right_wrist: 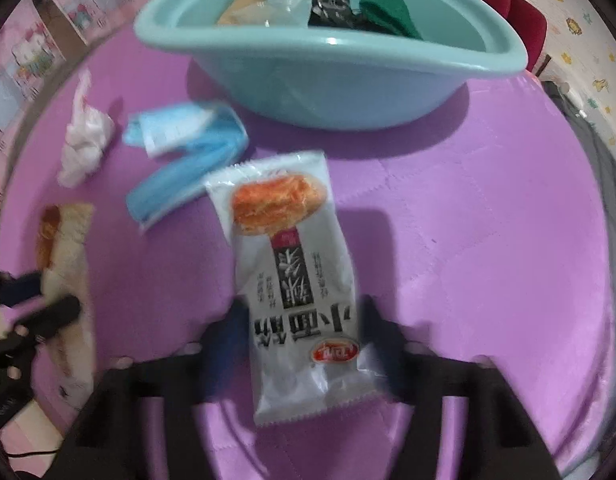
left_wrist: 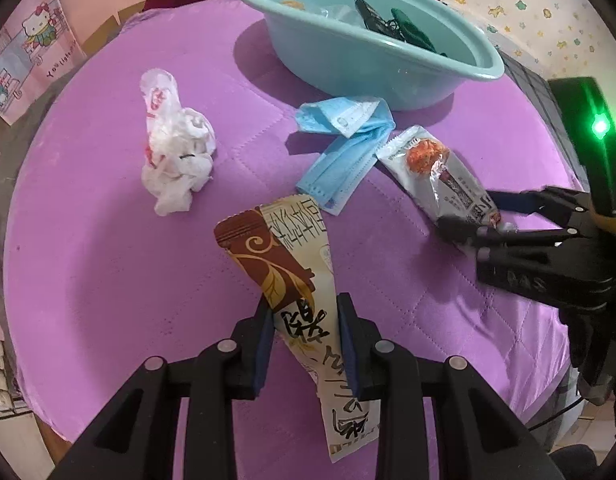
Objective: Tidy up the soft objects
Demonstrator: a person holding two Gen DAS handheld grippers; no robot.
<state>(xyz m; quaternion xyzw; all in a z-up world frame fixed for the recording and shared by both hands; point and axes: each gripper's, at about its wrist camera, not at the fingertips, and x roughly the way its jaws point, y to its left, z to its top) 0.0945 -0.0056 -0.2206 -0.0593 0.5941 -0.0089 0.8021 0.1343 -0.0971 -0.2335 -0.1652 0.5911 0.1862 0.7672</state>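
My left gripper [left_wrist: 306,320] is shut on a brown and cream snack packet [left_wrist: 284,256], held tilted above the purple quilted table cover [left_wrist: 108,260]. In the right wrist view that packet [right_wrist: 68,248] and the left gripper [right_wrist: 48,296] show blurred at the left edge. My right gripper [right_wrist: 304,320] points down over a white snack packet [right_wrist: 292,272] with an orange picture, its fingers against both long edges near the packet's lower end. From the left wrist view the right gripper [left_wrist: 480,220] pinches the near end of that white packet [left_wrist: 432,168], which lies on the cover.
A teal plastic basin [left_wrist: 388,68] stands at the back and holds a dark packet, a green cloth and other items; the same basin [right_wrist: 328,92] fills the top of the right wrist view. A blue face mask [left_wrist: 344,152] and a crumpled white plastic bag [left_wrist: 176,148] lie on the cover.
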